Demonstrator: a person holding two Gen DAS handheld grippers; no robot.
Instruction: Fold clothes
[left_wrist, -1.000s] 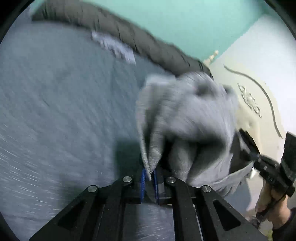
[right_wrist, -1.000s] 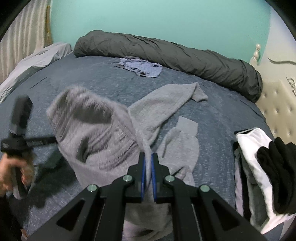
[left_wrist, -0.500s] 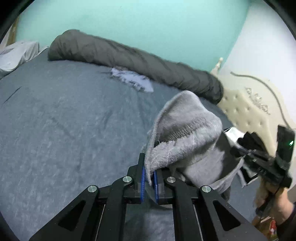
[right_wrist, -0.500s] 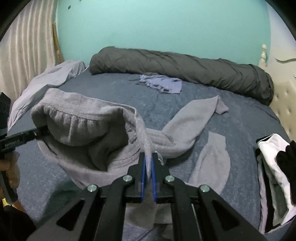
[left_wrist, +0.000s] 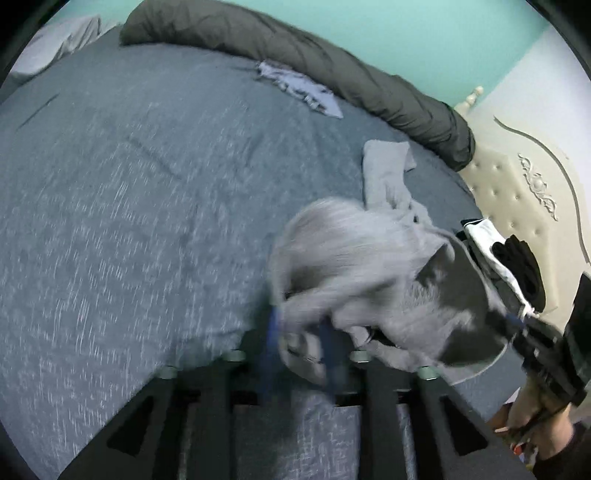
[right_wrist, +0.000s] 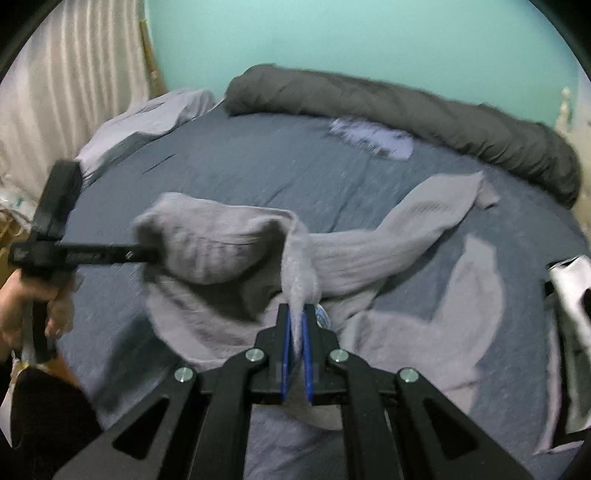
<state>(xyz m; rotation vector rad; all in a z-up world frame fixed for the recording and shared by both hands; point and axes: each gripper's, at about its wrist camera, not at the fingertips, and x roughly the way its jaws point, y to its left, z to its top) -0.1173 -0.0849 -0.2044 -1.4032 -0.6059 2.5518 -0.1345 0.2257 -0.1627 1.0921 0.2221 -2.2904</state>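
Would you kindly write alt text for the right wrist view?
The right gripper pinches a grey sweater above a blue-grey bed; the left gripper reaches its far edge. A rolled dark duvet lies behind.

The left gripper (left_wrist: 301, 349) points steeply down and its jaws have just been opening; the blue pads (left_wrist: 271, 343) stand apart, with grey fabric between them, though blur hides whether it touches. The right gripper (right_wrist: 296, 354) also points down, jaws nearly together and pinching grey cloth. A hand (right_wrist: 22, 306) grips each handle.
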